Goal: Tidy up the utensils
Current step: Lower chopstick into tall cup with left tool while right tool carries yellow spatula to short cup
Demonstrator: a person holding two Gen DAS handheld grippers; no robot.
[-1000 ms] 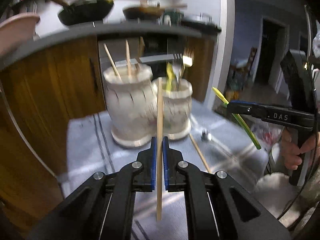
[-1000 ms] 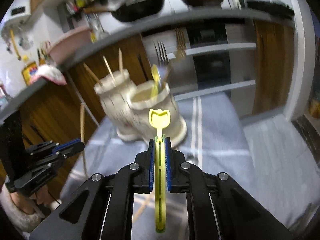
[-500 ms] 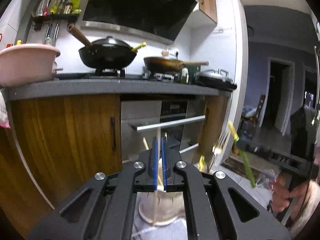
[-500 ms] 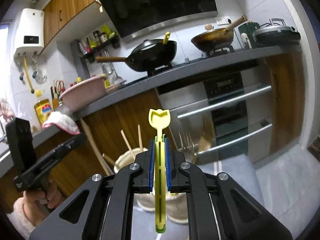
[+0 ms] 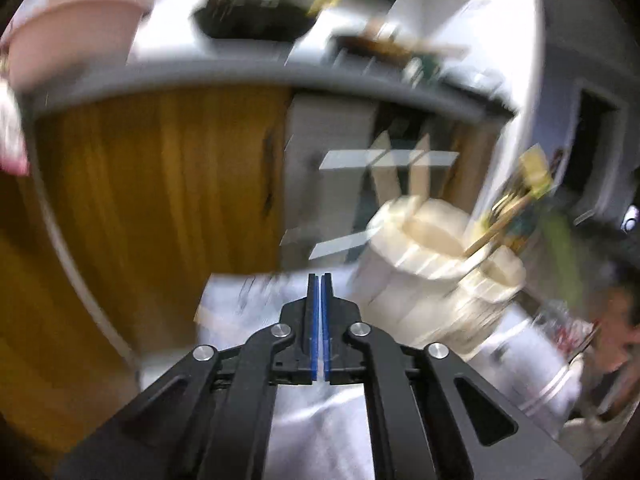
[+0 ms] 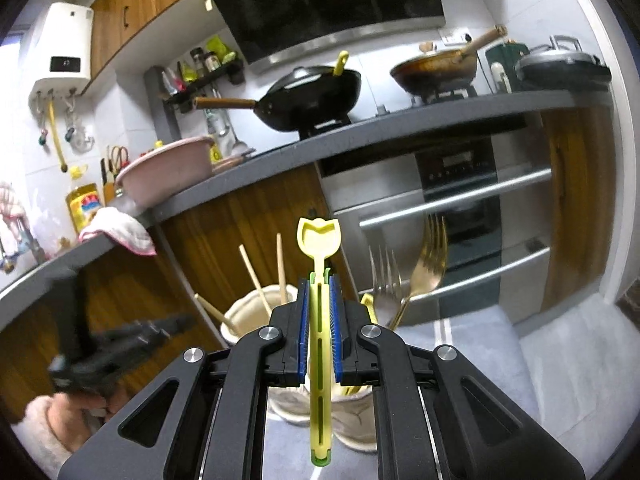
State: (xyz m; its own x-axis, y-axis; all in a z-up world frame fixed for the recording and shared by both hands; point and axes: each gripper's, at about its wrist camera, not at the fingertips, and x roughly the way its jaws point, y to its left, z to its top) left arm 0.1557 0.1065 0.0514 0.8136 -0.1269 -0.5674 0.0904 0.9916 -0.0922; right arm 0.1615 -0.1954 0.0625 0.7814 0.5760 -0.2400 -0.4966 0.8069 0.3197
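Since the right gripper (image 6: 320,336) is clamped on the yellow utensil (image 6: 320,320) about halfway down its slotted handle, the thing stands upright with its tulip-shaped head above the fingertips and its tail hanging below, probably so it can drop straight down into a holder. Its jaws sit narrow, pads pressed on both sides of the handle. Just beyond and under it are 2 cream holders: the one ahead-left (image 6: 256,312) has 3 wooden chopsticks (image 6: 281,268) sticking up, the one ahead-right (image 6: 356,412) carries a silver fork (image 6: 385,280) and a gold fork (image 6: 430,264) leaning out. Those 2 forks are what could get in the way, since they fan out just right of the utensil's head.

Meanwhile the left gripper (image 5: 320,292) is shut with nothing between its pads, only a sliver of gap. Its view is badly smeared, but the chopstick holder (image 5: 416,256) sits ahead and to its right on the pale cloth (image 5: 256,300), the second holder (image 5: 496,280) touching it further right. From the right wrist view the left gripper shows as a dark blur off to the lower left, apart from the holders, so it looks out of the way. A wooden cabinet (image 5: 160,184) fills the space ahead-left.
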